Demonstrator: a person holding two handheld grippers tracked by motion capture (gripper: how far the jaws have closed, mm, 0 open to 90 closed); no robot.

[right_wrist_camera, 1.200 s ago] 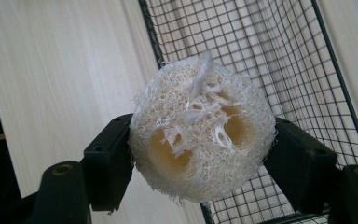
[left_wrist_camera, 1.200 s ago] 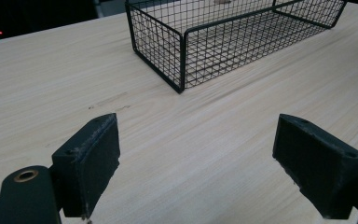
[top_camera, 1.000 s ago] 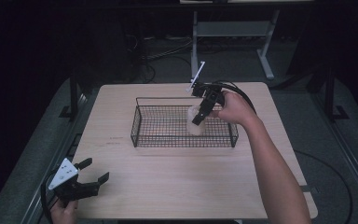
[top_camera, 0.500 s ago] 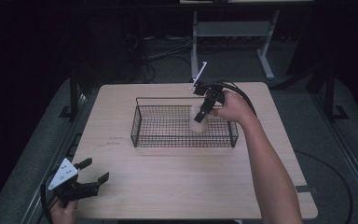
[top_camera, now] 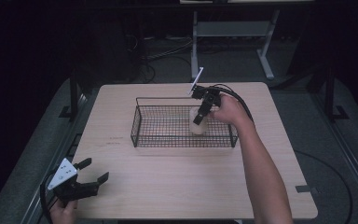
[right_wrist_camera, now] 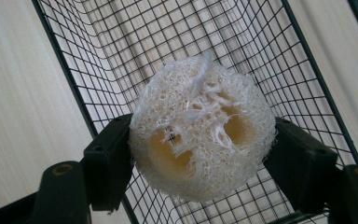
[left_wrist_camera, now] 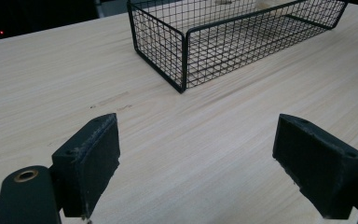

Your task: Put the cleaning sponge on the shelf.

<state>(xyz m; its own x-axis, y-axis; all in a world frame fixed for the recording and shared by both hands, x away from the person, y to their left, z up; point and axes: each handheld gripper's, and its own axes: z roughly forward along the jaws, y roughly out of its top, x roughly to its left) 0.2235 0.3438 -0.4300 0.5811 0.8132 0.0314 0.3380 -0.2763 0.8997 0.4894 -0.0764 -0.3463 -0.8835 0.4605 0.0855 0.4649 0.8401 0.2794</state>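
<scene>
lowering the loofah (right_wrist_camera: 200,128), pinched in the right claw (top_camera: 199,117), into the wire basket (top_camera: 158,135) at its right end; next, probably opening to drop it. resting left claw (top_camera: 91,175) wide open, empty, near left on desk (top_camera: 168,186).

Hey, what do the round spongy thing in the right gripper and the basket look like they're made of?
Spongy thing: probably dried loofah, with pale, matte, tangled fibres and hollow chambers. Basket: apparently metal wire with a black coating, as a thin welded grid.
</scene>
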